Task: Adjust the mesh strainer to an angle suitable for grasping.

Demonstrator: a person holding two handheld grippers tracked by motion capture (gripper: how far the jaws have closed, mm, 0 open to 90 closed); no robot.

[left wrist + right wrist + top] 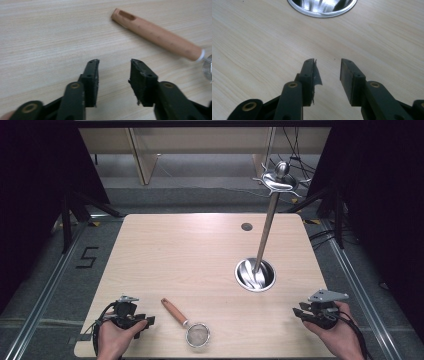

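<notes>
Floor marking: "5" (87, 257), left of the table (200, 245).
Left gripper (114, 65): jaws apart, empty.
Right gripper (328, 64): jaws apart, empty.
Wooden-handled strainer (186, 322): near table edge, beside left gripper.
Utensil stand (256, 273): table's right half.

You can read one mark: a black numeral "5" (88, 257) on the grey floor (60, 285), left of the surface (200, 250) in the high view. In both gripper views you get no lettering, label or brand.

On the table (165, 245) we see a strainer (187, 322) near-left and a stand (256, 272) behind, to its right.
</notes>
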